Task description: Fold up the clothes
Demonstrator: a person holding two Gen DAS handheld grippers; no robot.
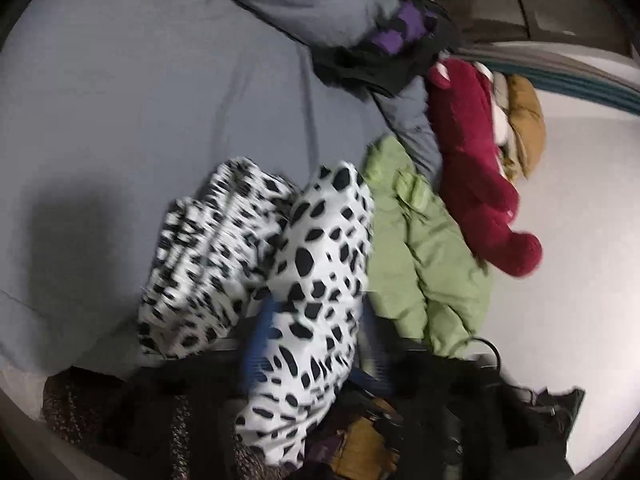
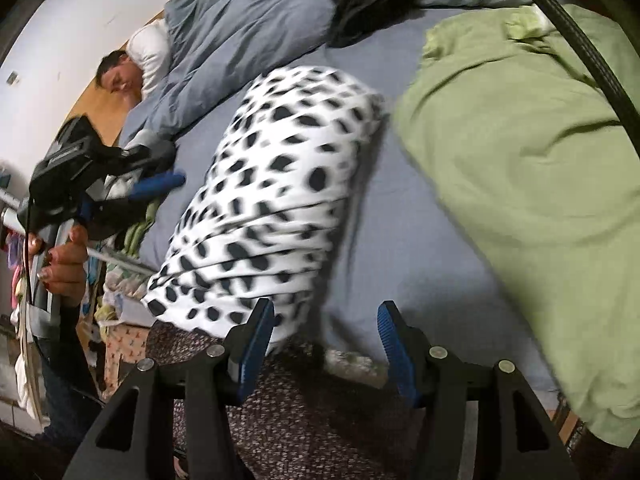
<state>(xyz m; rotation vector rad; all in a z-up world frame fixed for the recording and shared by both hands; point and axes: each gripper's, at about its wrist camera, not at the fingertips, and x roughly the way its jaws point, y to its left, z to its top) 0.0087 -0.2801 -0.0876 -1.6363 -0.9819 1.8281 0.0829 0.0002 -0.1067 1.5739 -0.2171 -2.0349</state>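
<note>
Right gripper [image 2: 326, 344] tilted steeply down, fingers apart, over spotted garment [image 2: 276, 184].

Black angular frames on right gripper [image 2: 326, 336], round silver bolts at the joints, ribbed blue pads [image 2: 256, 338]. Left gripper [image 2: 160, 184]: same black body, blue fingers, black cable trailing. Painted nails on left hand [image 2: 66, 256].

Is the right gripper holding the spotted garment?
No: right gripper is open, spotted garment only beside its left finger.
</note>
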